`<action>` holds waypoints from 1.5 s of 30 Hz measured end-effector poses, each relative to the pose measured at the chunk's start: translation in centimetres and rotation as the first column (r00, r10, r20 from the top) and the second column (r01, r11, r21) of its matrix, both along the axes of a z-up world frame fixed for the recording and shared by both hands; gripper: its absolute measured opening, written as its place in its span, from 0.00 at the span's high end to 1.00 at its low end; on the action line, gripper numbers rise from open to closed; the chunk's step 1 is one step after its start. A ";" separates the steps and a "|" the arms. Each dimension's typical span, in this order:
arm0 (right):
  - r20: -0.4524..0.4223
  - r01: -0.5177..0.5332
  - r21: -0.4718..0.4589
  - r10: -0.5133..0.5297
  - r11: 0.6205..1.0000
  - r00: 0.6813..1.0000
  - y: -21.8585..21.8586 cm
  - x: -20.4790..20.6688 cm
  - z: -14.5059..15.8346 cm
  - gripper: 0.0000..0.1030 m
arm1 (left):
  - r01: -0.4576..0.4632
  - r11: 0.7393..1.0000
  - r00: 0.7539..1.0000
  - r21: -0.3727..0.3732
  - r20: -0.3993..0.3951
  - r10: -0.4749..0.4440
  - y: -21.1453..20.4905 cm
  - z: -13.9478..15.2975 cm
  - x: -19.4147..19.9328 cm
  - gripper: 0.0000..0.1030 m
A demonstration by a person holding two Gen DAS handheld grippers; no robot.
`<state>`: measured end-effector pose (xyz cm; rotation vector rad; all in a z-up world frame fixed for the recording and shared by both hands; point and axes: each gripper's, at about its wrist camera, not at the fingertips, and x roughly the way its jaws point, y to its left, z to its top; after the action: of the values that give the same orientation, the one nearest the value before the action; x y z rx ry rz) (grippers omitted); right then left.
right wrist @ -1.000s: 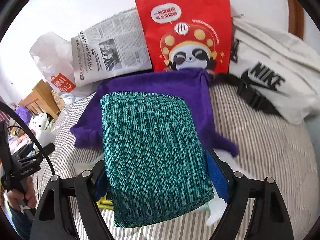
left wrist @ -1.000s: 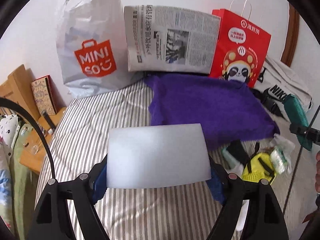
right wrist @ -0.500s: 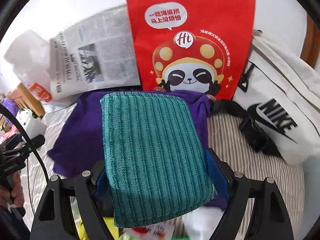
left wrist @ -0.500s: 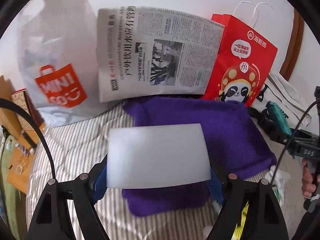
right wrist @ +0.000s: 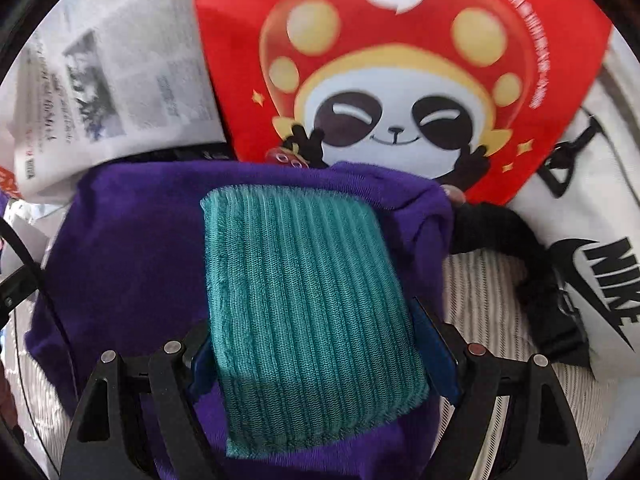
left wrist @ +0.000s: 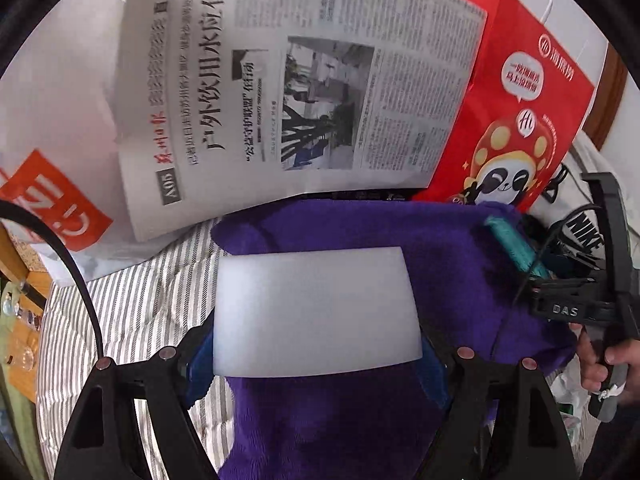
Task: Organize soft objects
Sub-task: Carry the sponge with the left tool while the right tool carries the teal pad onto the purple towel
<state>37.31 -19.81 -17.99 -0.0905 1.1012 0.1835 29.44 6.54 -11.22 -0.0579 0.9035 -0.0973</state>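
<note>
Left gripper [left wrist: 316, 360] clamps a white foam block [left wrist: 316, 312]; right gripper [right wrist: 320, 356] clamps a teal knit pad [right wrist: 312, 304], jaws wide on both. Both hover over the purple towel [left wrist: 460, 280] on my striped bed. Risk: pads snagging towel pile, dragging it. Since earlier, both have closed on the red bag [right wrist: 400, 60].

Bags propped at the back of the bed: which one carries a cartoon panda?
The red paper bag, standing between the newspaper and the white Nike bag. The white Miniso plastic bag bears only an orange logo.
</note>
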 end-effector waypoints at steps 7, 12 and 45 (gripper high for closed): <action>-0.064 0.017 -0.043 -0.020 0.999 0.998 0.8 2.4 -2.5 0.22 | 0.014 1.000 1.000 0.005 -0.014 -0.014 -0.1 -0.9 0.6 0.22; -0.075 0.021 -0.031 -0.024 0.999 0.997 0.9 3.1 -3.4 0.22 | 0.013 1.000 0.999 -0.001 -0.030 -0.013 0.2 -1.3 0.8 0.22; 0.022 -0.018 0.066 0.016 0.998 1.000 -1.5 -6.7 1.5 0.11 | 0.009 0.993 0.999 0.115 -0.048 -0.003 -3.8 -2.7 4.1 0.21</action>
<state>30.65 -21.29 -16.50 -0.0427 1.0727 0.2333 33.58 2.72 -13.92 0.0500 0.9555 -0.0495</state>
